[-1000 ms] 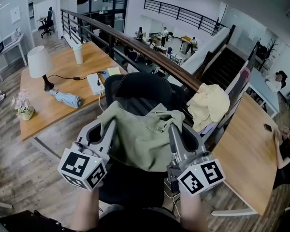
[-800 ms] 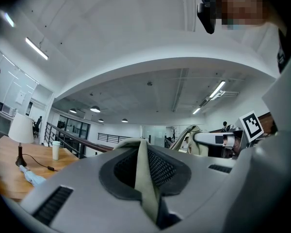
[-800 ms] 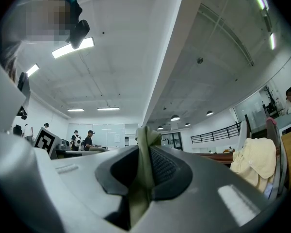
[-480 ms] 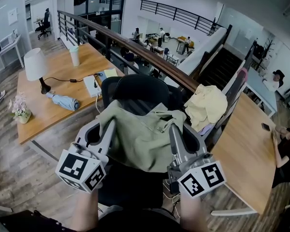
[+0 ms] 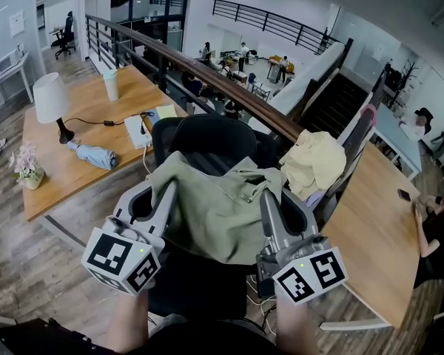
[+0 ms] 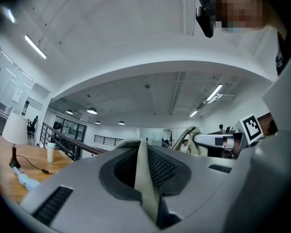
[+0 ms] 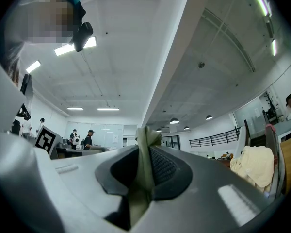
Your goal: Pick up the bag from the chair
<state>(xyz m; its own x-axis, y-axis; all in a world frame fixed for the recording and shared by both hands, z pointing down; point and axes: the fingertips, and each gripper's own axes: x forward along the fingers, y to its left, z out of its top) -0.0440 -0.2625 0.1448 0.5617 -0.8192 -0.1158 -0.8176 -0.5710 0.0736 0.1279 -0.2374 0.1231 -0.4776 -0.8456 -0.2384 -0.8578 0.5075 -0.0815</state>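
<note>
Office scene from above, my two hand-held grippers at the lower centre. My left gripper (image 5: 165,194) has its jaws closed almost together on a thin fold of the olive-green fabric bag (image 5: 216,207); its own view shows the cloth pinched edge-on between the dark ribbed pads. My right gripper (image 5: 266,202) grips the bag's opposite side the same way, a bunched fold of green cloth standing up between its nearly closed jaws. The bag hangs spread between the two grippers, in front of the backrest of the black mesh office chair (image 5: 211,135) and over its seat; whether its lower edge touches the seat I cannot tell. Both grippers point roughly level, away from me.

To the left stands a long wooden desk (image 5: 74,187); a white-shaded table lamp (image 5: 48,98) is near its left edge; a white cup (image 5: 111,84) is at its far edge; a folded pale-blue umbrella (image 5: 95,154) lies mid-surface; a small pot of pale flowers (image 5: 26,166) sits by the near left corner. To the right of the chair, a pale yellow garment (image 5: 318,163) is draped over a neighbouring chair's back.
</note>
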